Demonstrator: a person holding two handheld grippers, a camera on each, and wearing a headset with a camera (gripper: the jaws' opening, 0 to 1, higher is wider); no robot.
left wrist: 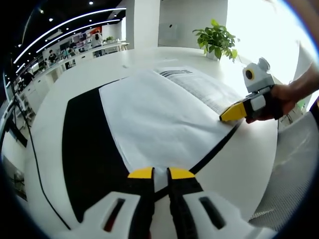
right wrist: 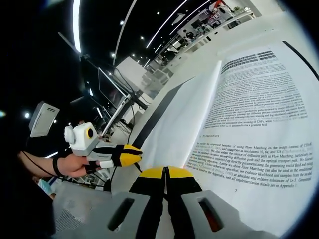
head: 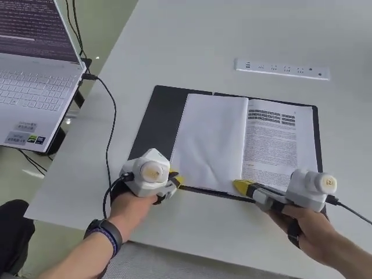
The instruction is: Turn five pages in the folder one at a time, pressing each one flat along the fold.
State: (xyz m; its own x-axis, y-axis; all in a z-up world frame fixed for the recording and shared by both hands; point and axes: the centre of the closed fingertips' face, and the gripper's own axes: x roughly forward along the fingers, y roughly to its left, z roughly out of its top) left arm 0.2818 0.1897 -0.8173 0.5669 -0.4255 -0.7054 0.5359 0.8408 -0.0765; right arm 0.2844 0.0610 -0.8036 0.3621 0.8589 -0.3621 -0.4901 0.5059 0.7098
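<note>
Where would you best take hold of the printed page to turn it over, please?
Probably its free lower right corner, with the right claw coming in from the right: the printed page lies flat and is held along the fold on its left, so the outer edge should lift most easily.

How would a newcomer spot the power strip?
Start at the white table; an open black folder lies on it. Beyond the folder's far edge, toward the right, lies the power strip: a slim white bar with sockets, unlike the broad laptop at left.
</note>
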